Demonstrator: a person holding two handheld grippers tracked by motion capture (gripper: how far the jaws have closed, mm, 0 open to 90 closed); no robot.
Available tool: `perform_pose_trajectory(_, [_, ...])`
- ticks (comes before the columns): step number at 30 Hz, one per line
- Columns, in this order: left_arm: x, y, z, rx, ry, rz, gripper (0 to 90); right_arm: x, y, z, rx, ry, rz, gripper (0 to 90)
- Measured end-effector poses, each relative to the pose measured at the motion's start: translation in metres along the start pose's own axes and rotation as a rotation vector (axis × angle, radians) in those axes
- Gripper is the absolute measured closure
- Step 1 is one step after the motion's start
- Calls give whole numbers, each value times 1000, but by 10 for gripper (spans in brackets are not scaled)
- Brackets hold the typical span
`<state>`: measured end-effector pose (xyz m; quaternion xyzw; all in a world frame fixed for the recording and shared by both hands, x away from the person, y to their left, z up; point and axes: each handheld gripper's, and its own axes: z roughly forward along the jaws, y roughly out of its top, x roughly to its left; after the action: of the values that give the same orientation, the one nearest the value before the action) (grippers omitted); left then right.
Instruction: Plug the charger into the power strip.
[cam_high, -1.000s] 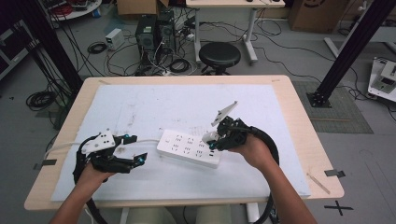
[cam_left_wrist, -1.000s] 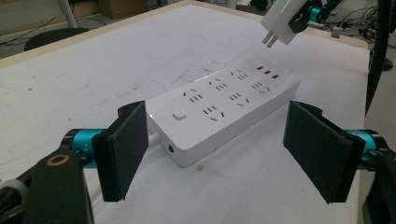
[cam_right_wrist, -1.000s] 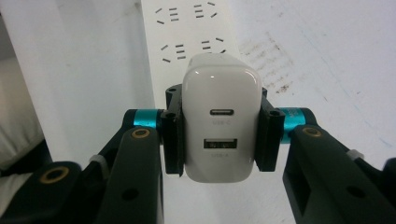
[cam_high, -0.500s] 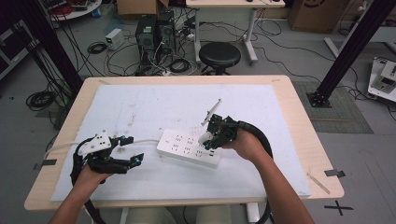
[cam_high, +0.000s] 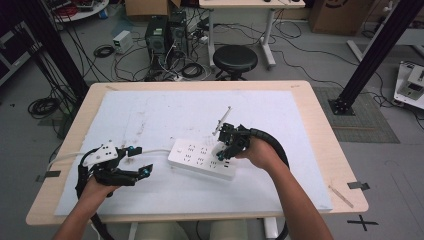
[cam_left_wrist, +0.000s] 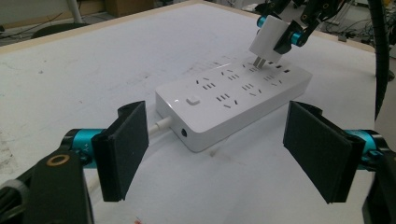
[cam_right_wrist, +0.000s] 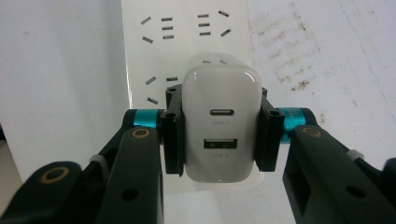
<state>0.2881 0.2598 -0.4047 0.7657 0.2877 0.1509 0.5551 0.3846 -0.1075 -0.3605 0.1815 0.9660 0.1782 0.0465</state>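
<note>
- right claw (cam_right_wrist: 218, 123) clamped on white charger (cam_right_wrist: 220, 122), prongs pointing down at power strip (cam_high: 201, 159)
- charger sits right above the strip's far-end sockets, prongs at or just in the slots, can't tell which
- strip lies mid surface (cam_high: 150, 115), long axis running left-right
- left claw (cam_left_wrist: 224, 154) wide open, holds nothing, near strip's switch end

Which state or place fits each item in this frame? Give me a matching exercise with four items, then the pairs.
Things:
1. USB charger
2. power strip
3. left gripper
4. stool

States or places:
A. jaws open, nothing between them
B. on the floor beyond the table
C. clamped in the right gripper, prongs at a socket
D. lying flat on the white mat

Pairs: 1-C, 2-D, 3-A, 4-B
</note>
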Motion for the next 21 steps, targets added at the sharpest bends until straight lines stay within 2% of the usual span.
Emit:
perform_pose_trajectory(4, [1, -2, 0, -1, 0, -4, 224, 0, 3, 1, 15, -5, -19, 632])
perform_pose_trajectory(6, [2, -3, 0, -4, 0, -6, 224, 4, 10, 4, 58, -19, -64, 632])
perform_pose_trajectory(7, [2, -3, 0, -4, 0, -6, 224, 4, 10, 4, 58, -19, -64, 632])
perform_pose_trajectory(9, [3, -4, 0, -8, 0, -11, 224, 5, 18, 5, 102, -23, -85, 632])
perform_pose_trajectory(14, [3, -7, -1, -8, -2, -14, 224, 3, 27, 5, 160, -18, -99, 633])
perform_pose_trajectory(21, [4, -9, -1, -15, -2, -23, 223, 6, 39, 8, 229, -38, -159, 634])
